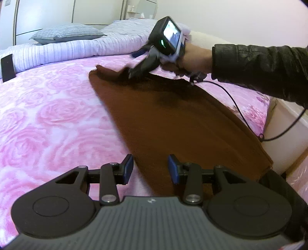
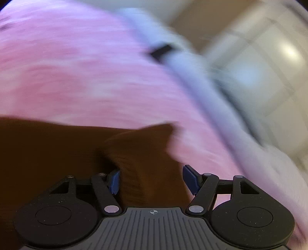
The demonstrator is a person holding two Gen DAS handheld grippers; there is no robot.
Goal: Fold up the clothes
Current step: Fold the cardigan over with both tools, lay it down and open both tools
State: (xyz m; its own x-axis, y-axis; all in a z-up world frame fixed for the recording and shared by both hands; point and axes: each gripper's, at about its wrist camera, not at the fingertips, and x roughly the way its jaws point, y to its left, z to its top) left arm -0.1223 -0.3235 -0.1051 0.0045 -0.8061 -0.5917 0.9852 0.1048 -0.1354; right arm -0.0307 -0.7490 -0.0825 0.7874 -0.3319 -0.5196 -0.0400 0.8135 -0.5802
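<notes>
A brown garment (image 1: 163,119) lies spread flat on a pink rose-patterned blanket (image 1: 48,115) on a bed. My left gripper (image 1: 151,169) is open over the garment's near left edge, with one blue pad over the blanket and the other over the cloth. A hand in a dark sleeve holds my right gripper (image 1: 129,74) at the garment's far corner. The right wrist view is motion-blurred. There my right gripper (image 2: 153,179) is open, and a raised fold of the brown garment (image 2: 146,153) sits between its pads (image 2: 114,181), not pinched.
Grey striped pillows (image 1: 67,33) and a white ribbed duvet (image 1: 77,50) lie at the head of the bed. A flat black object (image 1: 7,67) rests at the far left. A black cable (image 1: 240,111) hangs over the bed's right edge. A white wardrobe (image 1: 44,13) stands behind.
</notes>
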